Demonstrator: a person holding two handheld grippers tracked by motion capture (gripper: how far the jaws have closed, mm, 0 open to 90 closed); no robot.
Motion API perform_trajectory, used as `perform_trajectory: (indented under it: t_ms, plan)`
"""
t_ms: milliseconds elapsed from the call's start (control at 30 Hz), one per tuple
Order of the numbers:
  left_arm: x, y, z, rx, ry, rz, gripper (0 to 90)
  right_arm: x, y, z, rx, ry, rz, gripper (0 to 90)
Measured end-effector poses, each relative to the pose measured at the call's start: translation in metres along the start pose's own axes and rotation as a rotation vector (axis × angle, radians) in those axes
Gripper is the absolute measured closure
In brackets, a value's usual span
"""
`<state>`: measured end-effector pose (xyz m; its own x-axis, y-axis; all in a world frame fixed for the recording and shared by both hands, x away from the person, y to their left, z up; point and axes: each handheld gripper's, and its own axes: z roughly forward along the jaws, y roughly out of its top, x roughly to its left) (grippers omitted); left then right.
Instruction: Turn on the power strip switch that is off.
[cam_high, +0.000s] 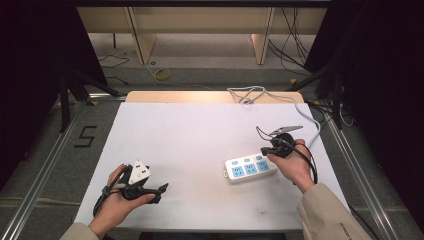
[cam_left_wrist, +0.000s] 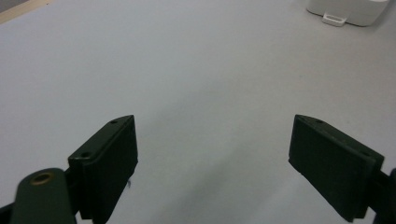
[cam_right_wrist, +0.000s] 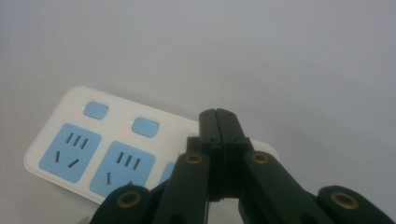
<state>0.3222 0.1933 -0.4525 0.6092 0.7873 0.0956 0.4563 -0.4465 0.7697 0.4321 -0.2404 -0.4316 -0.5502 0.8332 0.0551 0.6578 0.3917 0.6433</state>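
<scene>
The white power strip (cam_high: 251, 167) lies flat on the counter (cam_high: 190, 140), toward its right side, with 3 blue sockets and 3 blue switches facing up. The right gripper (cam_right_wrist: 218, 122) hovers over its third switch, fingers pressed together, nothing between them. The left gripper (cam_left_wrist: 212, 154) rests well apart, fingers spread and empty. The strip looks rigid, light and smooth-cased; likely slides when pushed, so grasp across its long sides.

Left gripper (cam_high: 161, 191) fingers spread wide; right gripper (cam_high: 264, 150) fingers pressed together.
</scene>
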Motion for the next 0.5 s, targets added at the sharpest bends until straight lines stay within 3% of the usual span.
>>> perform_trajectory:
  t_ms: [500]
  plan:
    - [-0.0001, 0.0, 0.0002, -0.001, -0.001, 0.002, 15.1, -0.001, 0.0038, 0.005, 0.019, 0.006, 0.011, 90.0]
